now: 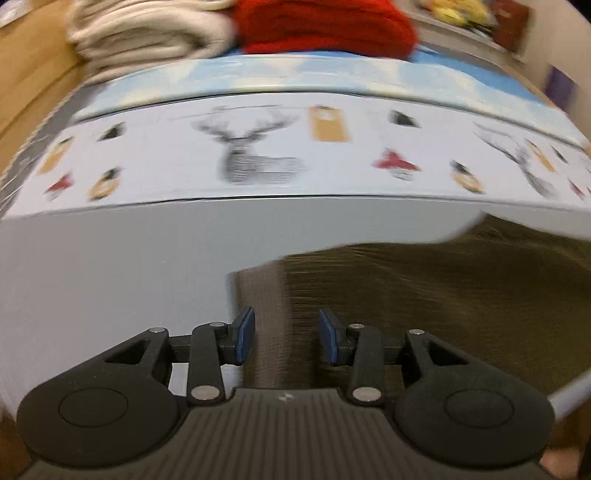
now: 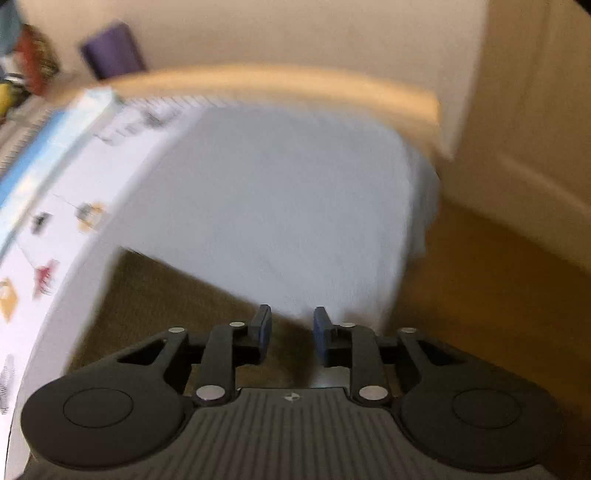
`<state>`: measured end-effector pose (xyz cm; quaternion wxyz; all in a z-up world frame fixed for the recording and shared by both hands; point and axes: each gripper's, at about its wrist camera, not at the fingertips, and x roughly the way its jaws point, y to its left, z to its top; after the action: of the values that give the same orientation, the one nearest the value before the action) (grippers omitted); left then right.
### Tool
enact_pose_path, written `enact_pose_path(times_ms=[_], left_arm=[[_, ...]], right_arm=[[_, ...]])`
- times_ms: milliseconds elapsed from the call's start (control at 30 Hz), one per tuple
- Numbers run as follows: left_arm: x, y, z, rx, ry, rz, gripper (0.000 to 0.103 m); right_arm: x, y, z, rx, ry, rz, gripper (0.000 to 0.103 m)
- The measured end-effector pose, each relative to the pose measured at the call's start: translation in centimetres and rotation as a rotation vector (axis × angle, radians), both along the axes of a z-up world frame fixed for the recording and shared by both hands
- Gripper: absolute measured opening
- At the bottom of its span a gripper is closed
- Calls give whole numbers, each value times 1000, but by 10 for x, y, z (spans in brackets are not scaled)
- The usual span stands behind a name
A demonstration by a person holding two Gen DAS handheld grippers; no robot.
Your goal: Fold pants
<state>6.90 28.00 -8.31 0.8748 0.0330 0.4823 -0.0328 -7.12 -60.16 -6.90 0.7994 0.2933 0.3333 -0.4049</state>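
Olive-brown pants (image 1: 424,295) lie flat on a bed with a white sheet (image 1: 110,266). In the left wrist view one narrow end of the pants reaches toward me, right under my left gripper (image 1: 287,334), which is open and empty with its blue pads (image 1: 245,334) apart just above the cloth. In the right wrist view the pants (image 2: 166,295) lie at lower left, with my right gripper (image 2: 291,338) open and empty over their edge near the sheet (image 2: 277,203). Both views are motion-blurred.
A printed cover with deer and ornaments (image 1: 258,155) lies across the bed beyond the pants. Folded cream cloth (image 1: 147,37) and red cloth (image 1: 325,29) are stacked behind it. A wooden bed frame (image 2: 295,85), beige wall and brown floor (image 2: 498,295) lie to the right.
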Motion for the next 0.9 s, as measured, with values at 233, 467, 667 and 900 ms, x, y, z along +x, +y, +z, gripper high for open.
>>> enact_pose_path(times_ms=[233,467,667,900], left_arm=[[9,-9,-54,230,248,-44,51],[7,-8,-48,203,241,-24,50],[9,-13,-34,194,184,1,50],[19,-8,-6,181,26,100,50]], right_arm=[[52,31,-15,131,-90,347,32],[97,32,-27,193,-101,387,44],[136,22,-45,231,-109,295,45],[169,17,-67,172,51,172,8]])
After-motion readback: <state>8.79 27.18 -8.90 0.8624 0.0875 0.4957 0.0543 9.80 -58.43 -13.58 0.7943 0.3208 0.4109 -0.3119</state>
